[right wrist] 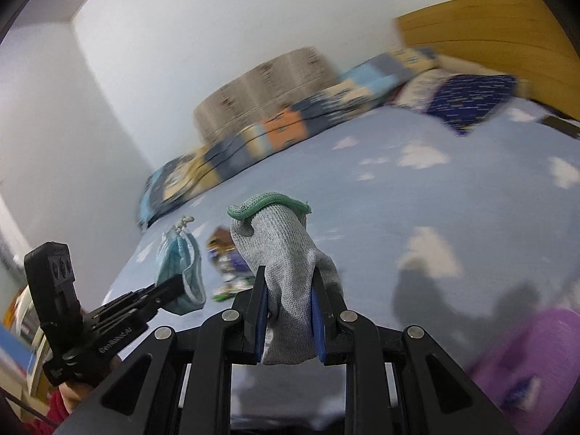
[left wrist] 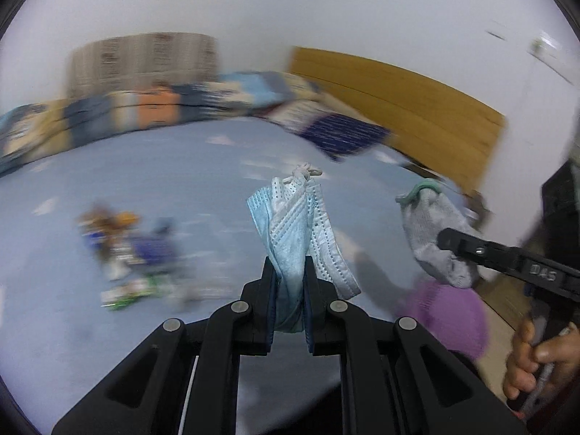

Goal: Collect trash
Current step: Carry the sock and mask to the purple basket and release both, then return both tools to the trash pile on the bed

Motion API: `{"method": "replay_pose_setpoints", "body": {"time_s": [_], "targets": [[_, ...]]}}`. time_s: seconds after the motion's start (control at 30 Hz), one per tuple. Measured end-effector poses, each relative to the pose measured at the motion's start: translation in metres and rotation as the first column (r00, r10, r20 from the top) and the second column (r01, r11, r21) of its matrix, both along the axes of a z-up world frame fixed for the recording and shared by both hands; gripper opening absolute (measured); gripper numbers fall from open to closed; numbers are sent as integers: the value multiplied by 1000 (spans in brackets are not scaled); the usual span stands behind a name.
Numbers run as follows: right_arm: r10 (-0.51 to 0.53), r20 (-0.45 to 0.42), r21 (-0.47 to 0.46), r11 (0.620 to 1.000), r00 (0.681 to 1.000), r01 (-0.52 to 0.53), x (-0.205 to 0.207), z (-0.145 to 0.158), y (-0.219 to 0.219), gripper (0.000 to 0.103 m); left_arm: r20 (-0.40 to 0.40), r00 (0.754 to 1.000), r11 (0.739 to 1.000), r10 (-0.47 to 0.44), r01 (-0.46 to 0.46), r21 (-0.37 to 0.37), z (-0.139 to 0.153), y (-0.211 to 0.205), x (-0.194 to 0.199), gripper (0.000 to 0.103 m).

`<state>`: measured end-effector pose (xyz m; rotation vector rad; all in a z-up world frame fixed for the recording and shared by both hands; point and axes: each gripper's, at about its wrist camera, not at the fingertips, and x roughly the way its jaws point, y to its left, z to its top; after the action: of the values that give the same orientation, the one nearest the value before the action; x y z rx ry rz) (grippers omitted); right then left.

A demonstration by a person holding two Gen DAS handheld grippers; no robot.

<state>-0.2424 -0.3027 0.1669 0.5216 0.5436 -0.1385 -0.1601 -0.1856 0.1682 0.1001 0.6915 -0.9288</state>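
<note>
My left gripper [left wrist: 289, 264] is shut on a crumpled light-blue face mask [left wrist: 290, 224] and holds it upright above the bed. My right gripper [right wrist: 288, 275] is shut on a grey knit glove with a green cuff [right wrist: 282, 246], also held above the bed. The right gripper [left wrist: 449, 239] with the glove [left wrist: 431, 232] shows at the right of the left wrist view. The left gripper [right wrist: 177, 286] with the mask [right wrist: 179, 264] shows at the left of the right wrist view. A blurred pile of wrappers [left wrist: 123, 253] lies on the sheet; it also shows in the right wrist view [right wrist: 228, 264].
A purple container [left wrist: 449, 319] sits low at the right beside the bed, also in the right wrist view [right wrist: 533, 359]. The blue cloud-print bedsheet [left wrist: 163, 181] fills the middle. A folded patchwork quilt [left wrist: 152, 108], pillows [left wrist: 340, 130] and a wooden headboard [left wrist: 417, 105] lie behind.
</note>
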Motion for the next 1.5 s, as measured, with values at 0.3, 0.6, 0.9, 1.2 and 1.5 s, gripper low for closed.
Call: {"method": "replay_pose_setpoints", "body": {"time_s": [0.3,0.6,0.9,1.2,1.5], "targets": [[-321,-101,35,945,942,326,-140,-21,-84,21,-98,935,938,-340,345,39,-1,-120,-89,12],[-462,-162,96,872,872,479,-193,-42,-128,27,-175,881,881,-440,462,107,-18,-188,-132,29],[-526,-157,56,840,836,539,-211,-42,-142,57,-194,902,906,-386,410,103,-22,-171,-115,47],[-382,-132,38,920,915,390,-153,-33,-112,64,-148,960,960,-238,255,113,-20,-104,-72,51],[-175,-116,-6,984,978,175,-64,-21,-61,65,-114,992,987,-56,72,141,-34,-14,-23,51]]}}
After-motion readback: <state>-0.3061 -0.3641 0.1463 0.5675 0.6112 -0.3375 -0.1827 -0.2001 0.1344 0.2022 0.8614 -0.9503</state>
